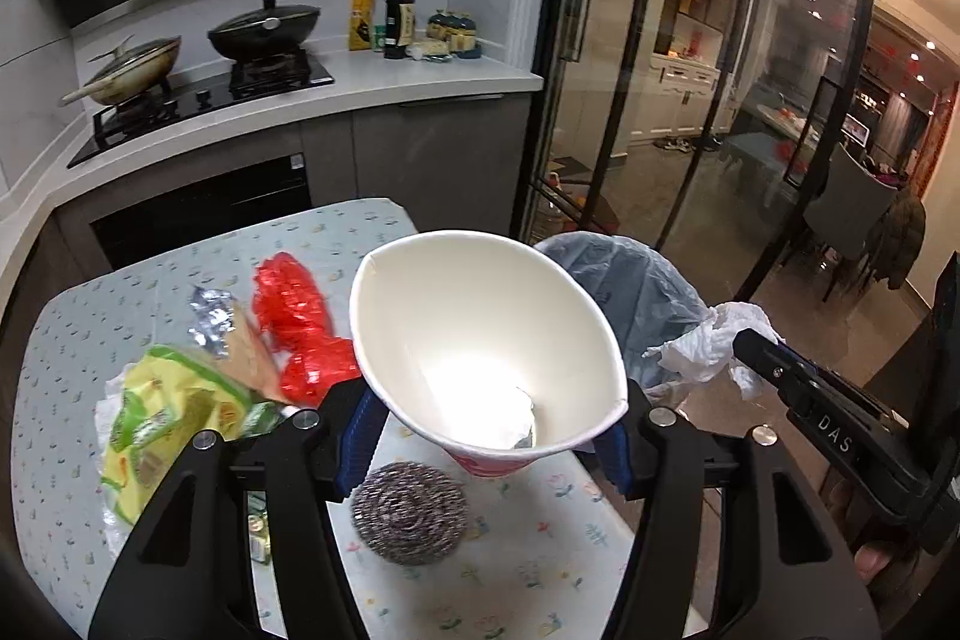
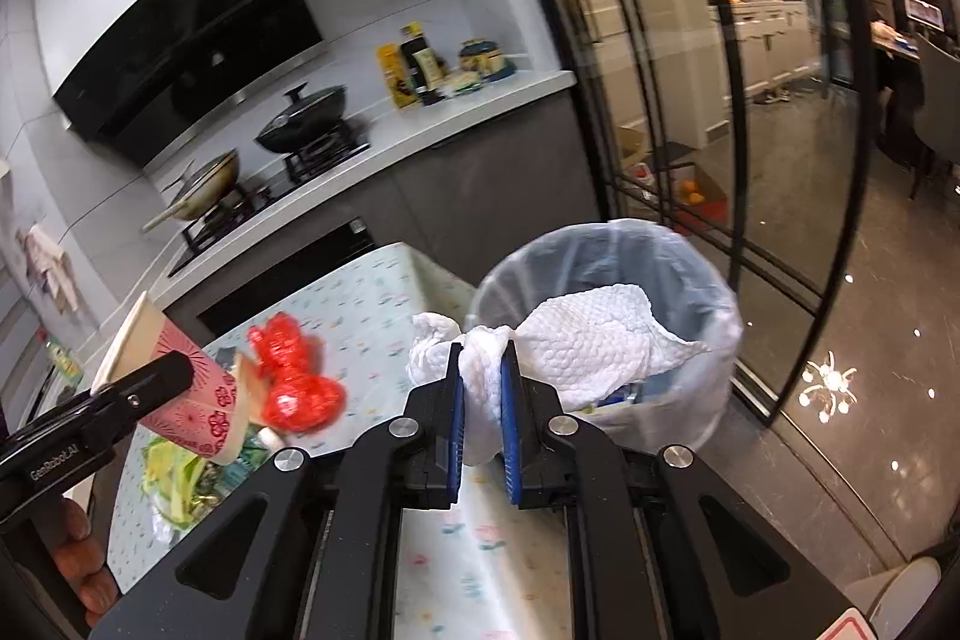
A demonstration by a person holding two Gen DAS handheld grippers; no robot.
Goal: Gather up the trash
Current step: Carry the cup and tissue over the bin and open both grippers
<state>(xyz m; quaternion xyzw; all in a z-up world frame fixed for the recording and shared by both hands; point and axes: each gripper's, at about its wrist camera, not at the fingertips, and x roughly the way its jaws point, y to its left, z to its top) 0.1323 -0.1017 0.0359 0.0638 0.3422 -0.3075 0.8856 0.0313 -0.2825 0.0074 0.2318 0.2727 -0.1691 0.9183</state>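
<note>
My left gripper (image 1: 495, 424) is shut on a white paper cup (image 1: 480, 334) with a pink patterned outside (image 2: 180, 388), held above the table with its mouth toward the camera. My right gripper (image 2: 482, 376) is shut on a crumpled white paper towel (image 2: 576, 340), (image 1: 714, 340), held at the rim of the trash bin (image 2: 708, 292) lined with a pale blue bag (image 1: 630, 292). On the table lie a red plastic wrapper (image 1: 297, 328), a yellow-green snack bag (image 1: 162, 418), a foil piece (image 1: 210, 316) and a steel scouring pad (image 1: 411, 511).
The patterned tablecloth (image 1: 72, 340) covers a small table beside the bin. Behind are the kitchen counter (image 1: 384, 82) with stove, pans and bottles. Glass sliding doors (image 1: 690, 70) stand to the right of the bin.
</note>
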